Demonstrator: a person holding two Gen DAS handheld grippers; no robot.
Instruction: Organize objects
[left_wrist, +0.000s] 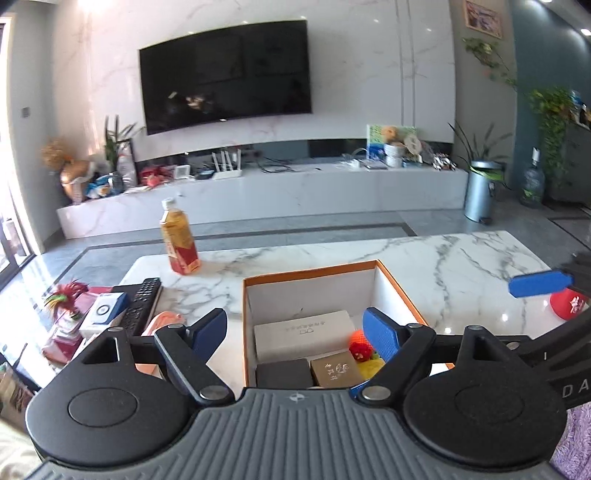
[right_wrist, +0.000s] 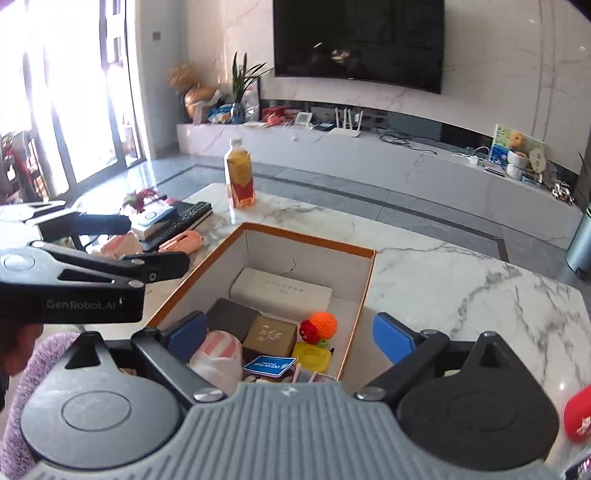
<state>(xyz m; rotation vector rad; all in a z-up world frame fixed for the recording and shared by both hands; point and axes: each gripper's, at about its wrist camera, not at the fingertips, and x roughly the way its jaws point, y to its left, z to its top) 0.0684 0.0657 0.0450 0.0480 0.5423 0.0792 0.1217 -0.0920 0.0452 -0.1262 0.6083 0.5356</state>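
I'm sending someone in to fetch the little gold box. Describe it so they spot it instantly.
Start at the marble coffee table and find the open orange-rimmed box on it. Inside, below the long white box, sits the gold box, between a dark grey box and an orange crocheted ball. It alone is metallic tan with pale lettering.

Both wrist cameras look forward and slightly down from close above the orange-rimmed box (left_wrist: 397, 286) (right_wrist: 306, 238) toward the wall television (left_wrist: 225, 75) (right_wrist: 358, 40), the left squarely, the right angled leftward, sharing the marble table (left_wrist: 461, 266) (right_wrist: 461, 295) and bottle (left_wrist: 179, 238) (right_wrist: 240, 173).
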